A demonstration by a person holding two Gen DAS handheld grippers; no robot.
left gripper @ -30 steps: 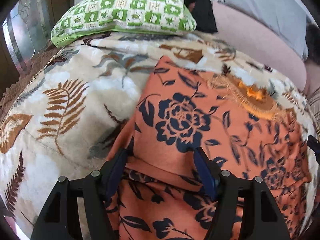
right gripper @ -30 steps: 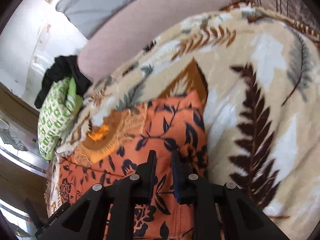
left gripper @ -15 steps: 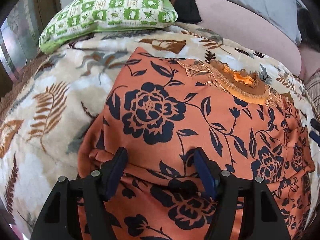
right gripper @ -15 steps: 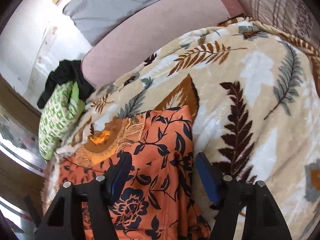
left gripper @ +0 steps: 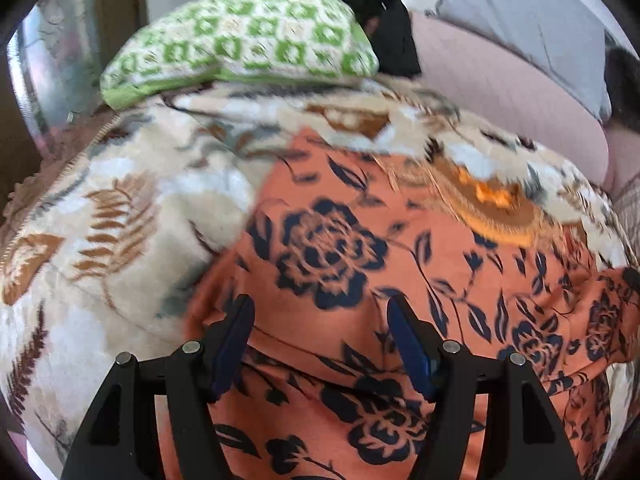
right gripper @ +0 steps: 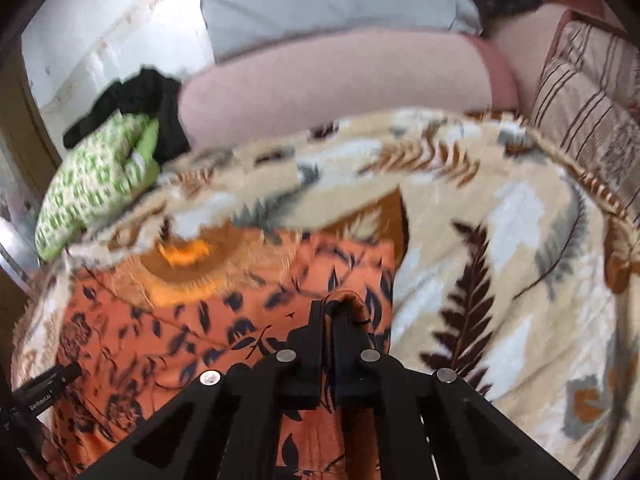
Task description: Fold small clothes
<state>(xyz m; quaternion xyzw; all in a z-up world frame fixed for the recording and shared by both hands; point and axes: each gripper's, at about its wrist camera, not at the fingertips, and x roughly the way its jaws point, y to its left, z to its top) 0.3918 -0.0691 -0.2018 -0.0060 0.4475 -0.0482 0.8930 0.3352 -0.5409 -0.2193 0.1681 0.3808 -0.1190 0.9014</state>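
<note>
Left wrist view: the left gripper (left gripper: 320,336) hovers with its jaws spread wide, blue pads (left gripper: 408,344) clear of the cloth. Beneath it the orange floral garment (left gripper: 360,264) lies on the leaf-print blanket (left gripper: 120,208), its embroidered neckline (left gripper: 492,208) toward the green checked pillow (left gripper: 240,36) end, its long axis running from the camera toward that neckline.

Right wrist view: the right gripper (right gripper: 332,312) has just snapped closed, clenched on a pinched fold at the garment's (right gripper: 200,320) right edge, beside the blanket (right gripper: 500,240).
</note>
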